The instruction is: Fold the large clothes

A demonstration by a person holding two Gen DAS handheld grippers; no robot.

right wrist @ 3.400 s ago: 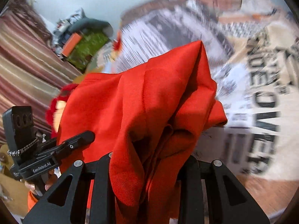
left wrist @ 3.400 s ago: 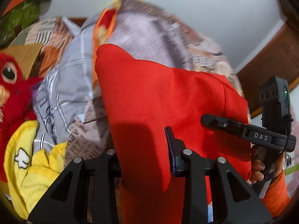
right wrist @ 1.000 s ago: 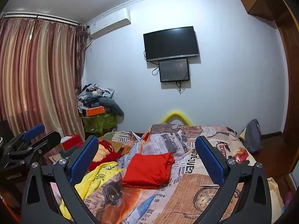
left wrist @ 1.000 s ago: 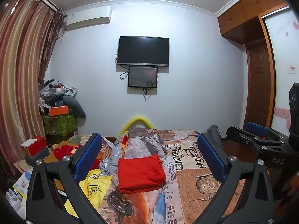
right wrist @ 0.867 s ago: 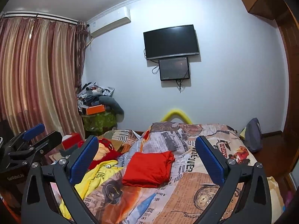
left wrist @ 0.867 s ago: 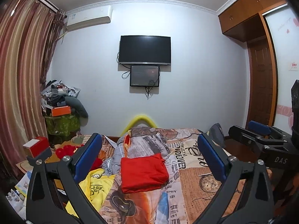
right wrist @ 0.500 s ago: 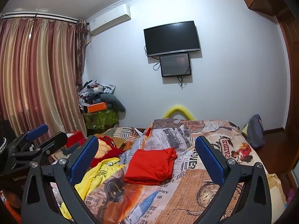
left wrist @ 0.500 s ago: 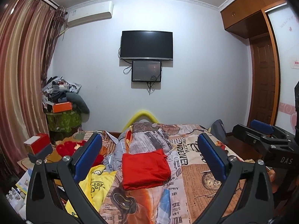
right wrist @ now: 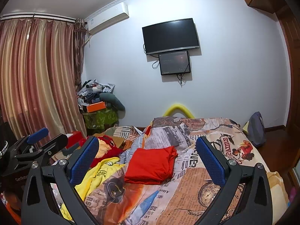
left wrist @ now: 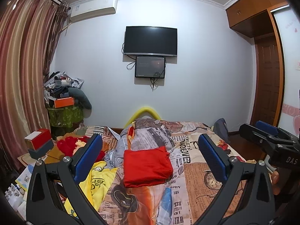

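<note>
Both tools are held up and well apart from the cloth. The left gripper (left wrist: 150,157) stands spread wide with nothing between its blue-padded fingers (left wrist: 88,154), and the right gripper (right wrist: 148,157) is spread wide too, likewise bare. Out on the newspaper-print bedspread (left wrist: 196,170) lies the red garment (left wrist: 147,166), folded into a squarish, layered block, its edges stacked neatly at the near side, slightly rumpled at the far right corner. A yellow printed cloth (left wrist: 97,180) lies crumpled to its left, near a red plush toy (right wrist: 108,151).
</note>
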